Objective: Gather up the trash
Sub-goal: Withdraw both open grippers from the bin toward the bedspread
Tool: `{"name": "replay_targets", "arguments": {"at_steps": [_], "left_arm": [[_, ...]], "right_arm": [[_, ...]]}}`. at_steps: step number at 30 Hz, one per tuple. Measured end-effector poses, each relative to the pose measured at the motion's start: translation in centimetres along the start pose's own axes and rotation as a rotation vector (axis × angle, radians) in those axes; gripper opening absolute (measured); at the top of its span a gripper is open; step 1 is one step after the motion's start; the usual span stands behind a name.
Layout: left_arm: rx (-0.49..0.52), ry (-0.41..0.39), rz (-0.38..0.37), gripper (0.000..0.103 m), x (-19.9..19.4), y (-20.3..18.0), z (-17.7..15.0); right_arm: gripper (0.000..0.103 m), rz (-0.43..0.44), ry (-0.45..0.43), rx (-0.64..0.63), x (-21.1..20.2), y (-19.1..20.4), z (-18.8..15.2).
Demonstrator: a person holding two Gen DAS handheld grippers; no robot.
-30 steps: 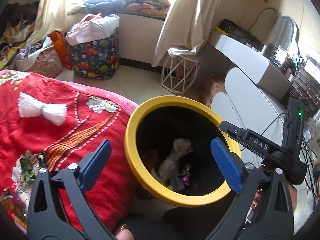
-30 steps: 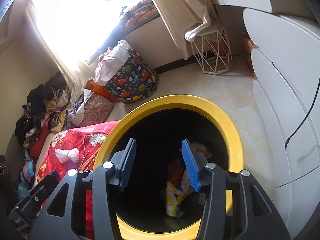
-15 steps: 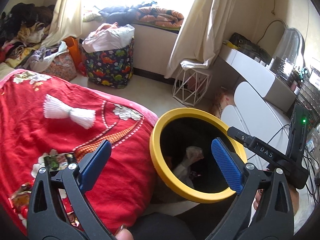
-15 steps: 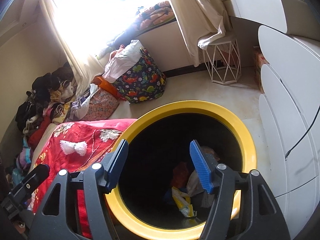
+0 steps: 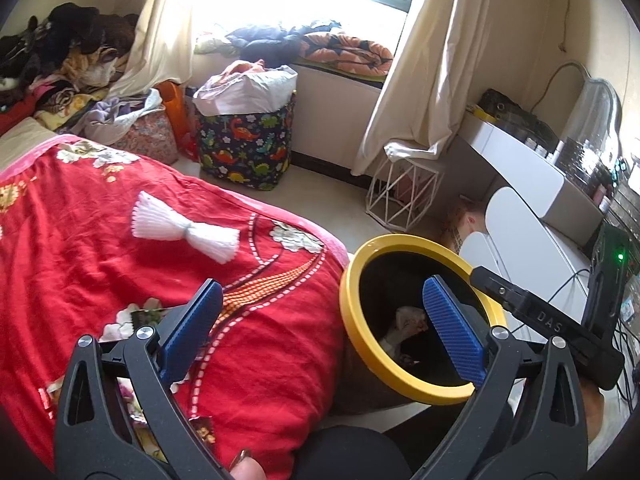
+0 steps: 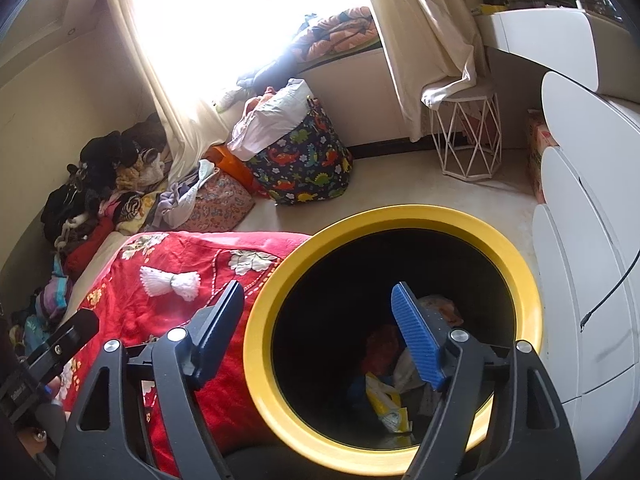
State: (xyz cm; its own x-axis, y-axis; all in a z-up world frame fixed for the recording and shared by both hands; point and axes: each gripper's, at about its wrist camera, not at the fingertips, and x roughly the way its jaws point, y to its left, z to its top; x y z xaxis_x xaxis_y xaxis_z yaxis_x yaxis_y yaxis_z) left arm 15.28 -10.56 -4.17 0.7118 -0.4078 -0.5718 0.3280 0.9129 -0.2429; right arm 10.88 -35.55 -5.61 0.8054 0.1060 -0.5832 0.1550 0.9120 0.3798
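Note:
A black bin with a yellow rim stands on the floor beside the bed's red blanket. Crumpled wrappers and paper lie inside it. My left gripper is open and empty, above the blanket's edge and the bin's rim. My right gripper is open and empty over the bin's mouth. A white yarn bow lies on the blanket. Small colourful wrappers lie on the blanket by my left finger.
A dinosaur-print bag stuffed with clothes and a white wire stool stand by the window wall. White curved drawers and a desk are at the right. Clothes are piled at the bed's far left.
Both grippers have pulled up and back from the bin, so it looks smaller and more of the bed shows. The left view has swung left. Both stay open.

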Motion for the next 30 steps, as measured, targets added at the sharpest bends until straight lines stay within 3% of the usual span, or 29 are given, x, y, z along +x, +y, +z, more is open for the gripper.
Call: {"name": "replay_targets", "arguments": {"at_steps": [30], "left_arm": [[-0.102,-0.069,0.099,0.092,-3.3,6.8,0.7]], "right_arm": [[0.082,0.096,0.026,-0.143,-0.4,6.1,-1.7]]}}
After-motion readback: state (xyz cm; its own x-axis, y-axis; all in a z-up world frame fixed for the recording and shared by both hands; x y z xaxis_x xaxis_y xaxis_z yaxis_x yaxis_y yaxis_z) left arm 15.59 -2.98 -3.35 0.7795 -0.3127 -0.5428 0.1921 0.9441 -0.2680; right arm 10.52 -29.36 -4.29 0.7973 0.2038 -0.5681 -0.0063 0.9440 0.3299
